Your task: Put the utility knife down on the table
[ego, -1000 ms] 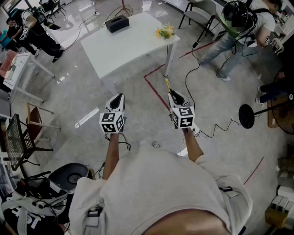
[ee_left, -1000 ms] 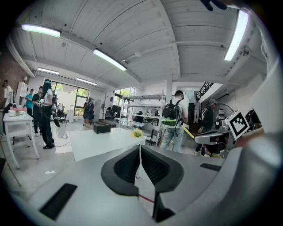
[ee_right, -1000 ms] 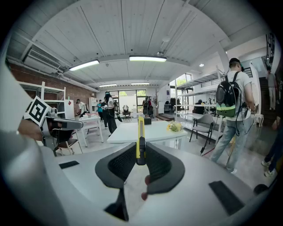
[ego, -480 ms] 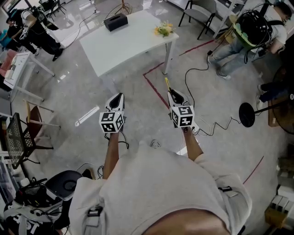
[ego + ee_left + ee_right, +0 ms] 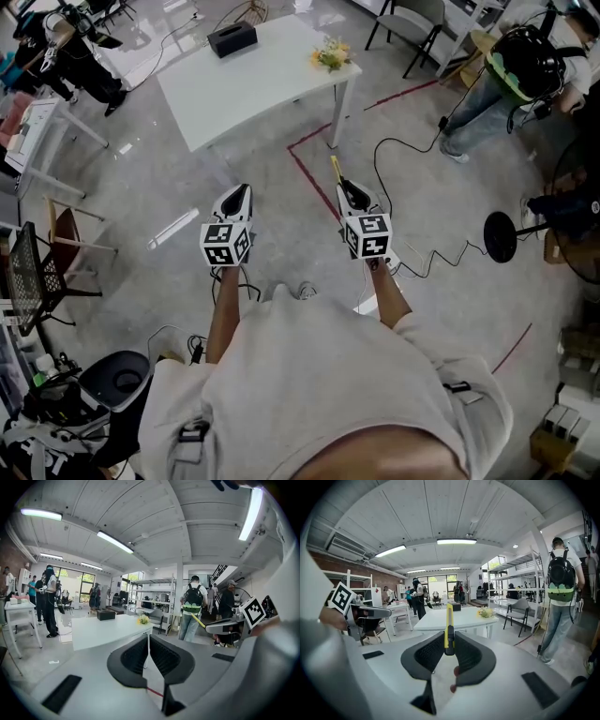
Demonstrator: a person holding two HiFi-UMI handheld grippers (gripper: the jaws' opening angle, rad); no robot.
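While the person stands well short of the white surface, the head view shows the right tongs carrying the yellow utility knife, its tip aimed toward that surface; I judge the carry is in hand, the putting-down not yet begun. Left gripper view: the left tongs are closed on nothing. Right gripper view: the right tongs clamp the utility knife upright, the surface ahead; the next move calls for closing in on it and lowering

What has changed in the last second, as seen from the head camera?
The person with the backpack has walked rightwards, and the wearer's shoes show more, so a step seems under way. Unchanged: the right tool still grips the utility knife, the left tool stays shut and empty.
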